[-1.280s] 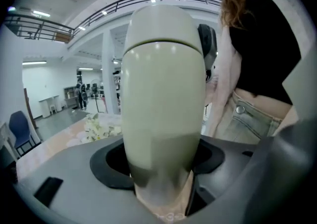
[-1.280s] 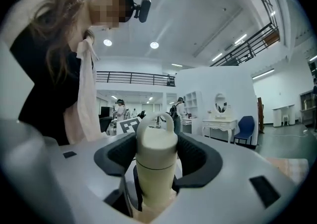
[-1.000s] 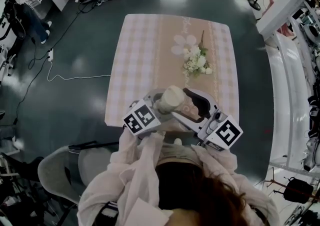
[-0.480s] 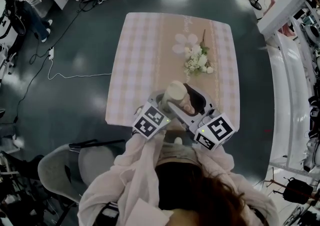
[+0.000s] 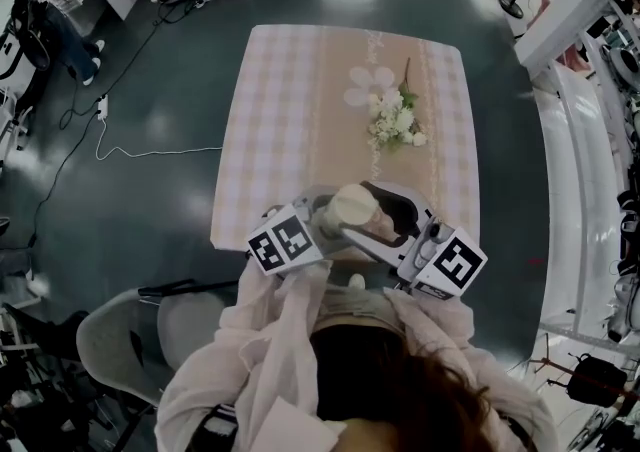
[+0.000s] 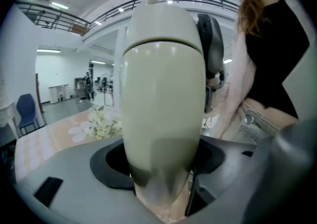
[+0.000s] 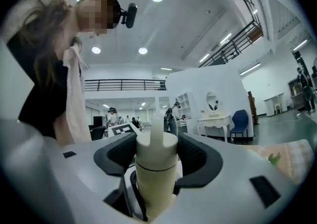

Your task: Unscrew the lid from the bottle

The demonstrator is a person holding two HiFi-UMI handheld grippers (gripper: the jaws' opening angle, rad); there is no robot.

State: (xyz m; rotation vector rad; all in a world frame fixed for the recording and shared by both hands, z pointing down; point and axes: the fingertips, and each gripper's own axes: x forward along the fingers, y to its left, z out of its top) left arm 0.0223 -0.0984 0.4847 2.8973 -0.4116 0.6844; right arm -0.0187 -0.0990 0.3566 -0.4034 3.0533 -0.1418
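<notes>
A cream bottle (image 5: 350, 208) is held in the air over the near edge of the table (image 5: 290, 120). My left gripper (image 5: 322, 212) is shut on the bottle's body (image 6: 163, 119), which sits deep between its black pads. In the left gripper view the domed lid (image 6: 163, 20) tops the bottle above a thin seam. My right gripper (image 5: 372, 212) comes in from the right. Its jaws have just been closing, and its pads now press on both sides of the lid (image 7: 156, 151). The lid has a thin upright loop on top.
A bunch of white flowers (image 5: 395, 125) lies on the checked tablecloth, at the far right of the table. A grey chair (image 5: 130, 340) stands at my left. A white cable (image 5: 130, 152) runs over the dark floor to the left of the table.
Half a second ago both marker cubes stood closer together below the bottle. They have since swung apart, back to about where they were a second ago. The bottle has stayed put.
</notes>
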